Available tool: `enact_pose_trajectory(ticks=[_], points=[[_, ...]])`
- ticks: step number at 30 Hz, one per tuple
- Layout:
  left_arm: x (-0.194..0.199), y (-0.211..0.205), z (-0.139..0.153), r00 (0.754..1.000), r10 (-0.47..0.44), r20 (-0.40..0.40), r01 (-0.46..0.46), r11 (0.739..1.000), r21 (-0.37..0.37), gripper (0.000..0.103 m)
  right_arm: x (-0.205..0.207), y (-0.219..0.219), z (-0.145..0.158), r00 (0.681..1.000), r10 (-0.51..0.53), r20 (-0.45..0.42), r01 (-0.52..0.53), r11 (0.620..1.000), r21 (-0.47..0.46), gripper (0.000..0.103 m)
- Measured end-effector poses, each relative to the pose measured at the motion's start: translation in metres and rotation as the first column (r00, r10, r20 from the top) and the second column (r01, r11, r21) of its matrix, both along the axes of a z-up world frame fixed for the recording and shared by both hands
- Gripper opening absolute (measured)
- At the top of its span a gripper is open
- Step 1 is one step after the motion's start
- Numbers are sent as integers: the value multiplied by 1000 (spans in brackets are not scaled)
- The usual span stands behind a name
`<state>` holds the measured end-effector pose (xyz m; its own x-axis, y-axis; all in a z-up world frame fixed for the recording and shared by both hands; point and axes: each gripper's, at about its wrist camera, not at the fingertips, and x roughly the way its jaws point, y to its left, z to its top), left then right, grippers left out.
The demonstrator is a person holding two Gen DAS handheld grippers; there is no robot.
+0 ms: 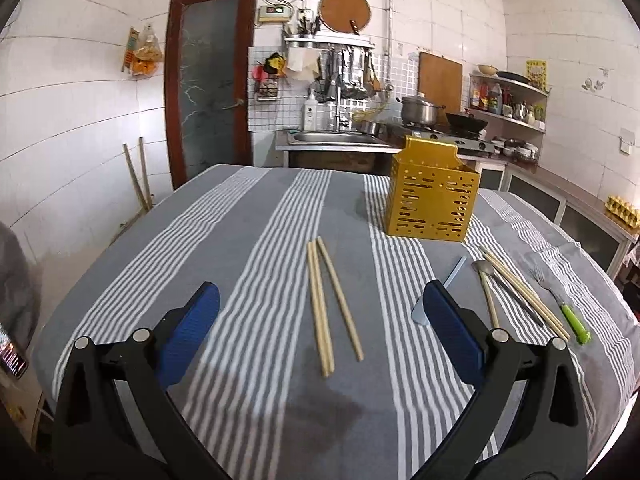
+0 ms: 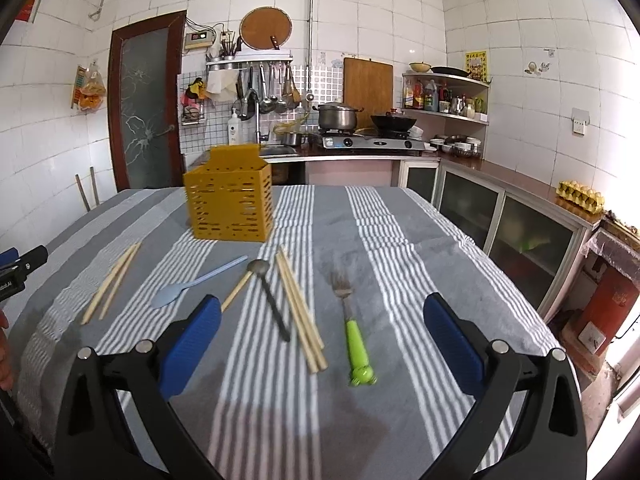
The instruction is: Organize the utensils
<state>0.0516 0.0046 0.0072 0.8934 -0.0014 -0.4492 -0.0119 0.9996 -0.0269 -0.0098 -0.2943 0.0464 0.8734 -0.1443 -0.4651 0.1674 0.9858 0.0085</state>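
A yellow perforated utensil holder [image 1: 432, 200] [image 2: 230, 200] stands upright on the striped tablecloth. A pair of wooden chopsticks [image 1: 330, 304] [image 2: 110, 282] lies just ahead of my left gripper [image 1: 320, 300], which is open and empty. Laid out ahead of my right gripper [image 2: 322, 312], also open and empty, are a green-handled fork [image 2: 352, 328] [image 1: 564, 308], a second chopstick pair [image 2: 300, 308] [image 1: 524, 292], a black-handled metal spoon [image 2: 268, 296] [image 1: 500, 284], a wooden stick [image 2: 237, 290] and a pale blue spoon [image 2: 192, 284] [image 1: 448, 280].
The table with the grey-and-white striped cloth [image 1: 256, 240] [image 2: 400, 248] fills the foreground. Behind it are a sink [image 1: 336, 136], a stove with a pot [image 2: 338, 116] and wok [image 2: 394, 122], and a counter with cabinets [image 2: 520, 232] on the right.
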Motion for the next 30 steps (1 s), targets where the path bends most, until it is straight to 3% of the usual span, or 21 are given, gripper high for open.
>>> enact_pose_trajectory(ticks=[9, 15, 24, 30], points=[[52, -7, -14, 998, -32, -61, 32, 1000, 0, 98, 47, -11, -7, 999, 19, -32, -18, 1000, 9, 99], [80, -5, -18, 990, -65, -122, 66, 998, 5, 91, 82, -7, -7, 997, 49, -61, -47, 998, 37, 98], [121, -7, -29, 963, -123, -240, 110, 992, -65, 71, 130, -6, -17, 989, 70, -129, -61, 996, 71, 92], [149, -8, -39, 950, -101, -296, 87, 994, -60, 54, 145, -10, -20, 989, 81, -127, -71, 994, 78, 92]])
